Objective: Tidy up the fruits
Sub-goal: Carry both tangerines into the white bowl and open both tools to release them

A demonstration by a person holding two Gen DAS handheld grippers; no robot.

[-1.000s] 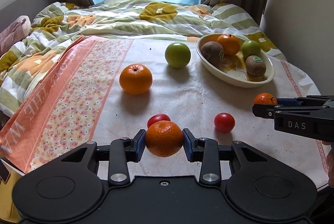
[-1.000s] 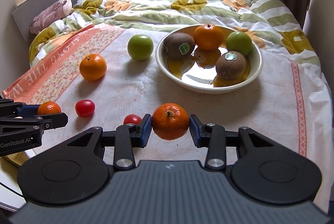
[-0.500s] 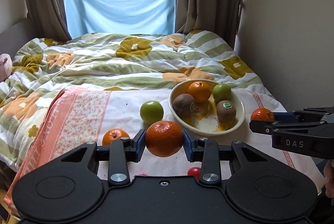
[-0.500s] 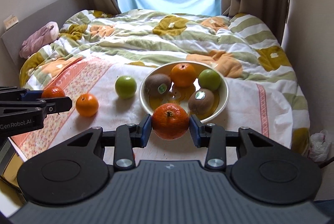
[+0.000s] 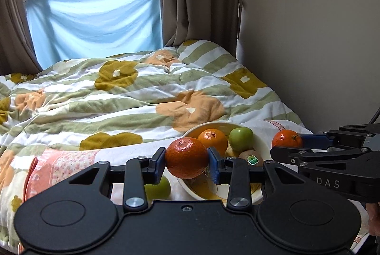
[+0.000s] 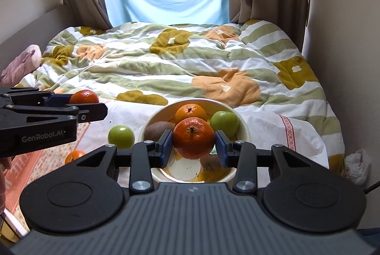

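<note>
Each gripper carries a tangerine in the air. My left gripper (image 5: 186, 165) is shut on one tangerine (image 5: 186, 158); in the right wrist view it is at the left, the left gripper (image 6: 95, 110) with that tangerine (image 6: 83, 96). My right gripper (image 6: 193, 146) is shut on a second tangerine (image 6: 193, 138), hanging over the near part of the white bowl (image 6: 244, 129). The bowl (image 5: 190, 133) holds an orange (image 6: 190, 111), a green apple (image 6: 224, 122) and kiwis (image 6: 158, 130). A second green apple (image 6: 121, 136) and a small orange (image 6: 74, 156) lie on the cloth left of the bowl.
The fruit sits on a white cloth with a pink floral border (image 6: 38, 164) at the foot of a bed with a striped floral quilt (image 6: 180, 60). A wall (image 5: 308, 41) is close on the right. A pink pillow (image 6: 21, 62) is at the far left.
Both grippers have risen and tipped upward with their tangerines, so window and curtains now fill the tops. The bowl has slid down behind the fingers; the red tomatoes have dropped out of sight.
</note>
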